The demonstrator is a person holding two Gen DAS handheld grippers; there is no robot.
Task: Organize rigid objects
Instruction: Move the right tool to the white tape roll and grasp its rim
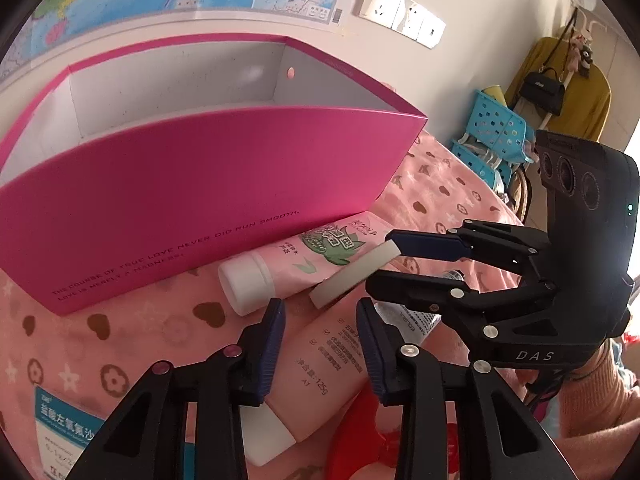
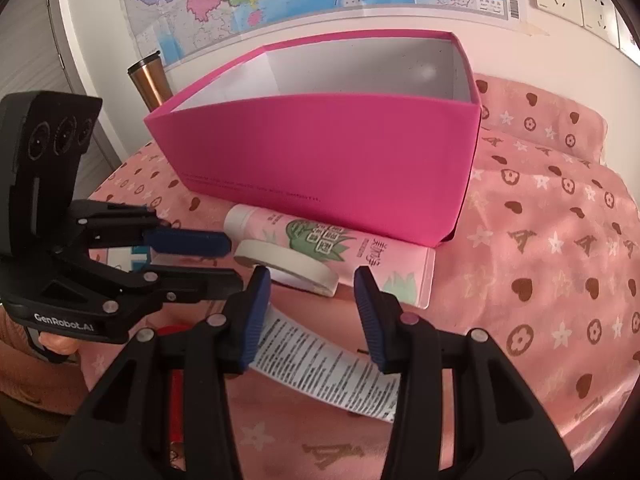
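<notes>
An open pink box with a white empty inside stands on the pink cloth. A pink tube lies along its front. A white tape roll leans on that tube. A second pink tube lies between my left gripper's open fingers. My right gripper is open above a white printed tube, just short of the tape roll. Each gripper shows in the other's view, both open and empty.
A blue-white medicine box lies at the lower left, and a red object lies under the left gripper. A copper tumbler stands behind the box. Blue baskets stand beyond the bed edge. The wall with a map is close behind.
</notes>
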